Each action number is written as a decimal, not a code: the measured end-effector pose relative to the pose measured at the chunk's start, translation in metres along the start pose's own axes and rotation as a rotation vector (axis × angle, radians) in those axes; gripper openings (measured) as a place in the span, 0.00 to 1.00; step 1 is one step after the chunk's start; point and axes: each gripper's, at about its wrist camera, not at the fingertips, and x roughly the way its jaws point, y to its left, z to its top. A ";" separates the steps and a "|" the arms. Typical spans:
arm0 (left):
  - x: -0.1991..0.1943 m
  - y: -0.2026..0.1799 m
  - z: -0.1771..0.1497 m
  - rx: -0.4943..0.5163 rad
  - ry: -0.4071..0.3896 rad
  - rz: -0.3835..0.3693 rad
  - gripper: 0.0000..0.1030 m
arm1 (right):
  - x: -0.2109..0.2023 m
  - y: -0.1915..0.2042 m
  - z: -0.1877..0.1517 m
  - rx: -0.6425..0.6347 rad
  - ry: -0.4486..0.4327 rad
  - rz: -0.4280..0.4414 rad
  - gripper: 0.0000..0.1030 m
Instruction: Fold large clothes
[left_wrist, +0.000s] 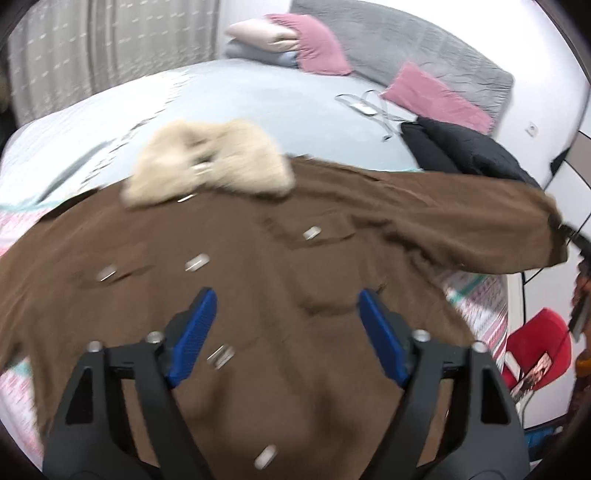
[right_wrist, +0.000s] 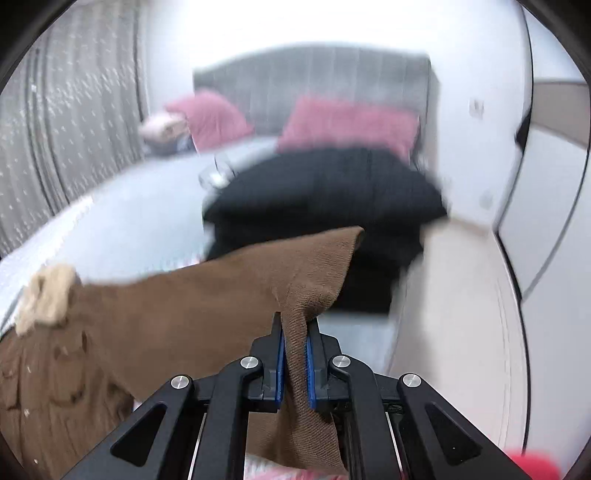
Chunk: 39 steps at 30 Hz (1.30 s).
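Note:
A brown coat (left_wrist: 240, 251) with a cream fur collar (left_wrist: 207, 166) and metal toggles lies spread front-up on the bed. My left gripper (left_wrist: 286, 302) hovers over the coat's middle, jaws wide open and empty. The coat's right sleeve (left_wrist: 461, 221) is stretched out to the right, its cuff held by my right gripper (left_wrist: 569, 232) at the frame edge. In the right wrist view my right gripper (right_wrist: 295, 328) is shut on the brown sleeve cuff (right_wrist: 314, 266), lifted above the bed; the collar (right_wrist: 48, 295) shows at the left.
A black garment (left_wrist: 465, 151) (right_wrist: 325, 214) lies on the bed beyond the sleeve. Pink pillows (left_wrist: 436, 96) and folded clothes (left_wrist: 258, 40) rest by the grey headboard (left_wrist: 406, 40). A cable (left_wrist: 369, 107) lies on the bedspread. A red chair (left_wrist: 535, 350) stands right of the bed.

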 end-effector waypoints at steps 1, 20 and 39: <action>0.018 -0.011 0.007 0.003 -0.005 -0.021 0.61 | -0.002 0.001 0.012 -0.013 -0.015 0.002 0.08; 0.230 -0.164 0.052 0.072 0.109 -0.203 0.26 | 0.057 0.051 0.048 -0.213 -0.054 -0.023 0.07; 0.010 0.101 -0.006 -0.141 -0.152 -0.214 0.87 | -0.078 0.304 0.064 -0.383 -0.056 0.553 0.09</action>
